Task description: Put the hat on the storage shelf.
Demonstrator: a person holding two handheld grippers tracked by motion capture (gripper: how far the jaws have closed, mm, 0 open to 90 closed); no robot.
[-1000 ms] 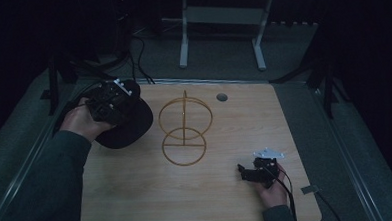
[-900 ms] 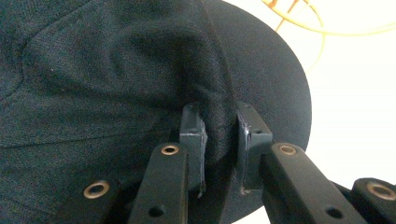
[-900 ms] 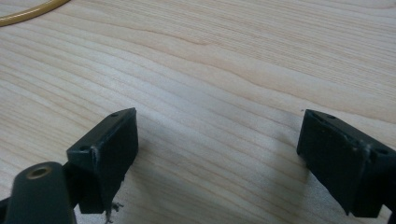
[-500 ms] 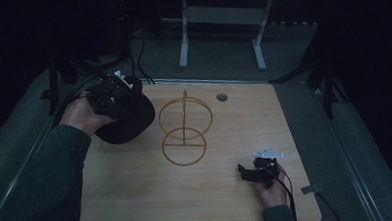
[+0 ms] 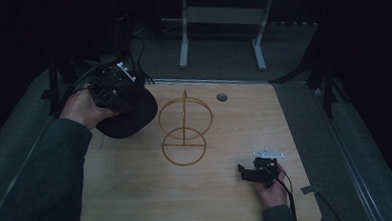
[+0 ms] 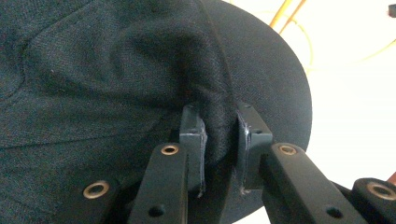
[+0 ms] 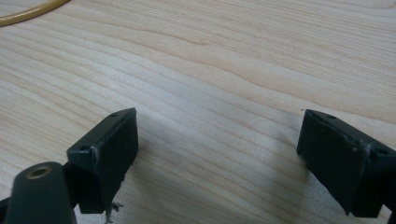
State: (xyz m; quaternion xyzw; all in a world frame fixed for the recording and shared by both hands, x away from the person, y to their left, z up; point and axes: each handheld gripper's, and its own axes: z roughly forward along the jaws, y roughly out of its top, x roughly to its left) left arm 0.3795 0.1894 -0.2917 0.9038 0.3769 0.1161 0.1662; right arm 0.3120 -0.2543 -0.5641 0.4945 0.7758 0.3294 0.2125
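Note:
A black cap (image 5: 129, 113) hangs over the table's far left corner, held by my left gripper (image 5: 114, 88). In the left gripper view the two jaws pinch a fold of the cap (image 6: 116, 79) where the crown meets the brim, and my left gripper (image 6: 219, 140) is shut on it. A gold wire stand (image 5: 185, 128), two rings on an upright rod, stands mid-table just right of the cap. My right gripper (image 5: 244, 172) rests low near the front right of the table. Its jaws stand wide apart over bare wood in the right gripper view, so my right gripper (image 7: 217, 154) is open and holds nothing.
The wooden table (image 5: 137, 193) has a small round grey grommet (image 5: 222, 97) near its far edge. A piece of tape (image 5: 310, 189) lies at the front right edge. White desk legs (image 5: 220, 34) stand on the floor behind. A curve of the gold ring (image 7: 28, 14) shows top left in the right gripper view.
My left gripper has lifted the cap slightly and drawn it up and toward the far left. The right gripper and the wire stand have not moved.

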